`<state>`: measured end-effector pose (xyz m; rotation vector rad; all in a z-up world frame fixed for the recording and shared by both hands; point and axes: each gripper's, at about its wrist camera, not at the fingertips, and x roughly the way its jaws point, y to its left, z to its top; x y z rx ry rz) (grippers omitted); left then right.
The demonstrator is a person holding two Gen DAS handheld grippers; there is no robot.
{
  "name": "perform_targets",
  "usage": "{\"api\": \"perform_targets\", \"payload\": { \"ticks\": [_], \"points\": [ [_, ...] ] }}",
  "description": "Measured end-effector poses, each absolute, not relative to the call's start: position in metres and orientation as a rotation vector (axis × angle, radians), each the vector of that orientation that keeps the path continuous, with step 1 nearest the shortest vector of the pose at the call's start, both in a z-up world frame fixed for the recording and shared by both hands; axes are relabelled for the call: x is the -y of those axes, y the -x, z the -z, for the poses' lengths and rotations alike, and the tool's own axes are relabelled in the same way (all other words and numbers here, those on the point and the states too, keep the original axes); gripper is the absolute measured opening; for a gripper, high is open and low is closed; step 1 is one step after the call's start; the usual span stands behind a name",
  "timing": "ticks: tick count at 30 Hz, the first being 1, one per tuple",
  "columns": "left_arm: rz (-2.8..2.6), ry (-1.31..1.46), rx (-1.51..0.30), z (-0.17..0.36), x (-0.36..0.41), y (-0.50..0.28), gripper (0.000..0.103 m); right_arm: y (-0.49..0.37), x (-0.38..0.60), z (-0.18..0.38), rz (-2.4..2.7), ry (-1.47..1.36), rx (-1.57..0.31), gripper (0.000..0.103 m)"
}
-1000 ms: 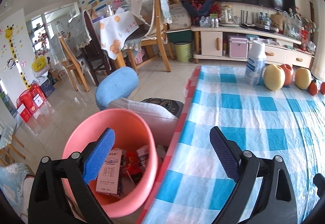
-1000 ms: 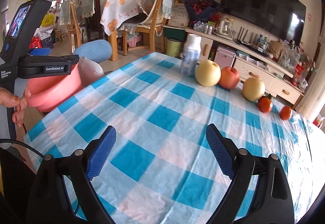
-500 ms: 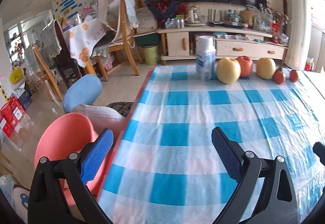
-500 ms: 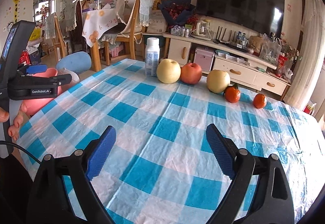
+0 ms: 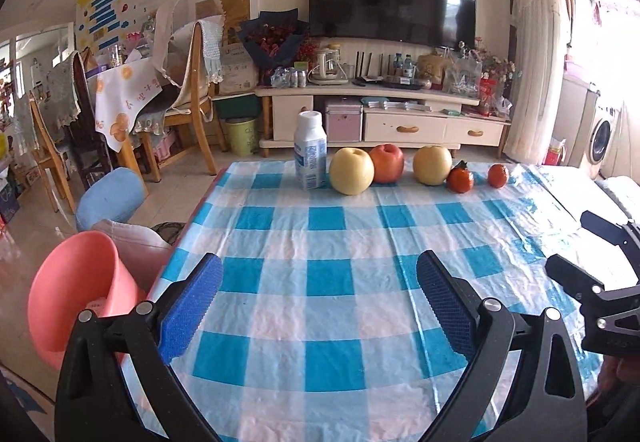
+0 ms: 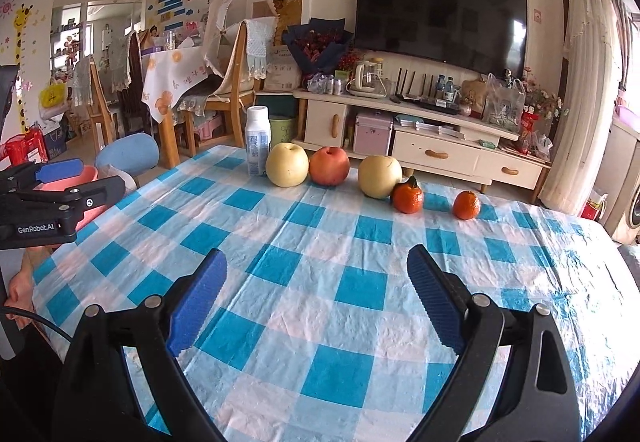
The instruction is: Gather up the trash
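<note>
A pink trash bin stands on the floor at the left edge of the checked table; it also shows in the right wrist view. A white bottle stands at the table's far side, also in the right wrist view. My left gripper is open and empty above the table's near left part. My right gripper is open and empty above the table's near middle. The left gripper's body shows at the left of the right wrist view.
A row of fruit lies beside the bottle: a yellow pear, a red apple, another pear and two tangerines. A blue stool, wooden chairs and a TV cabinet stand beyond the table.
Both grippers have swung right, away from the pink bin, and now face the table and fruit. The bin's contents are out of sight. Both stay open.
</note>
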<state>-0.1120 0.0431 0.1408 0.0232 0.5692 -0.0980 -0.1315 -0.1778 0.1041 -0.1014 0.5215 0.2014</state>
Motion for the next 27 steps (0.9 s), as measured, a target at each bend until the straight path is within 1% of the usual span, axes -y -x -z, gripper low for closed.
{"api": "perform_targets", "payload": {
  "ticks": [14,27],
  "points": [
    [0.01,-0.001,-0.484,-0.163,-0.022,0.143,0.098,0.156,0.202,-0.122,-0.163,0.088,-0.428,0.096],
    [0.016,-0.005,-0.471,-0.167,-0.013,0.152,0.098,0.159,0.211,-0.124,-0.155,0.075,-0.417,0.098]
  ]
}}
